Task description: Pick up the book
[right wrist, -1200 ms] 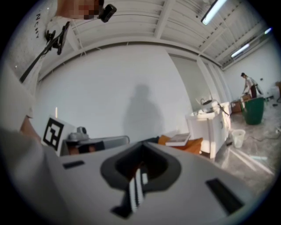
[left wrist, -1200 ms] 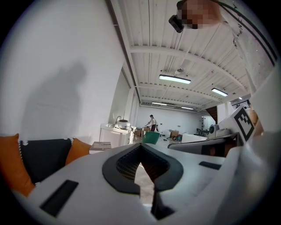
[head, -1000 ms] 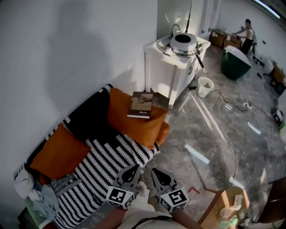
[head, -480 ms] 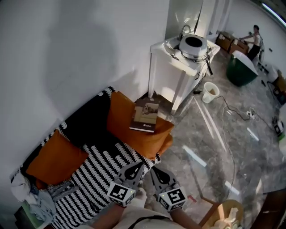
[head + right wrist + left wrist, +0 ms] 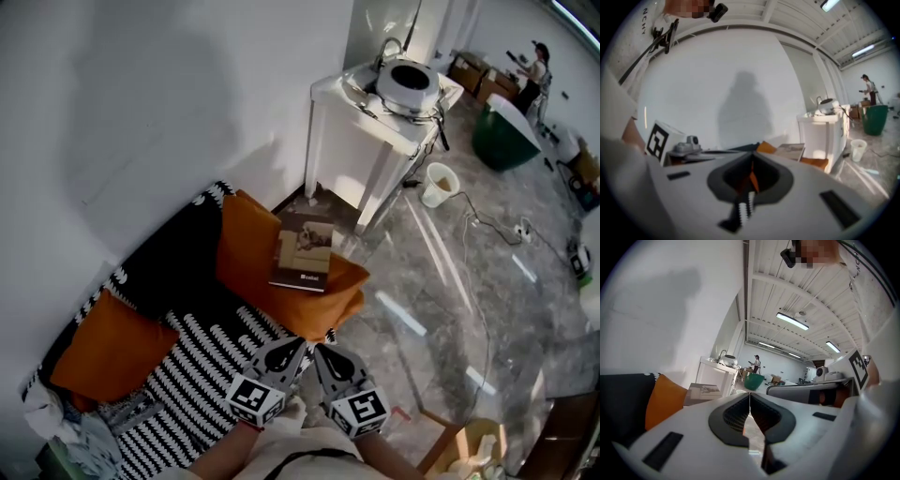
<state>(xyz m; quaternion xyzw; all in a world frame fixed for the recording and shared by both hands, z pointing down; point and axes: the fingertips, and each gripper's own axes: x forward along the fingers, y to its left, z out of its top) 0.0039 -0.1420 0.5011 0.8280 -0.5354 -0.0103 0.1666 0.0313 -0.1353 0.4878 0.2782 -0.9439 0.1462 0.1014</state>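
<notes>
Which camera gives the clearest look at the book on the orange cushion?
The head view: the book lies in full view, cover up, on the orange cushion. Both gripper views catch it small, far off and at a flat angle, so its cover barely shows.

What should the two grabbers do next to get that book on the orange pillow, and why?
Probably reach both forward toward the brownish paperback book lying on the orange cushion. The left gripper and right gripper are both shut, empty and well short of it.
</notes>
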